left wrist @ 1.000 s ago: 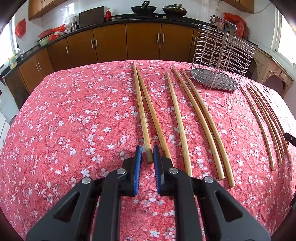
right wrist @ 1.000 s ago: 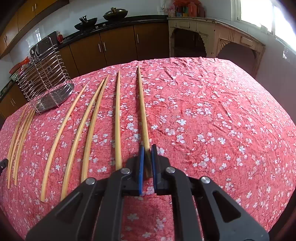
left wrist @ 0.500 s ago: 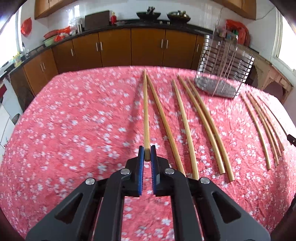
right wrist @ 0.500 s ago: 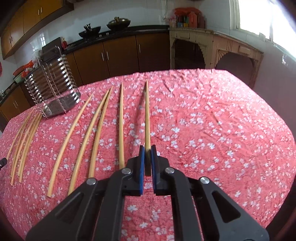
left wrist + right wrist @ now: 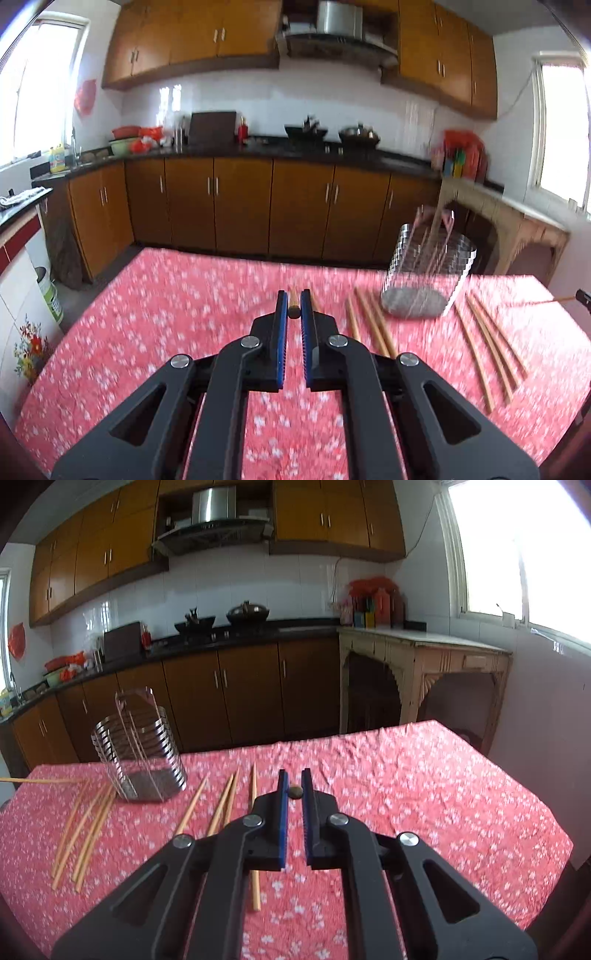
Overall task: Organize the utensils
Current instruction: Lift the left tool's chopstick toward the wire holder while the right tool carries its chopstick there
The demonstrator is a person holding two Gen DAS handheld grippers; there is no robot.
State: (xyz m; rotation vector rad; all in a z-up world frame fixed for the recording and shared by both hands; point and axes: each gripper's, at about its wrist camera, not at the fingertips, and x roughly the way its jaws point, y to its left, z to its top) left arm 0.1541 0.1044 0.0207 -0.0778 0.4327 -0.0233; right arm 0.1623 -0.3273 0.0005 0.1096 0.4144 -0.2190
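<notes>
1. Left wrist view: left gripper [image 5: 294, 303] clamped on a chopstick [image 5: 294, 307]; right gripper [image 5: 294, 781] clamps its own chopstick [image 5: 295, 792], both raised, near the wire holder [image 5: 142, 746].
2. Step, I judge: carrying; next, tips drop into that holder.

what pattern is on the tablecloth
Red with small white blossoms; the tablecloth shows sharpest in the right wrist view.

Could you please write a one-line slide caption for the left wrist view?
Left gripper shut on a tan wooden chopstick above the red floral tablecloth, silver wire utensil holder beyond.
</notes>
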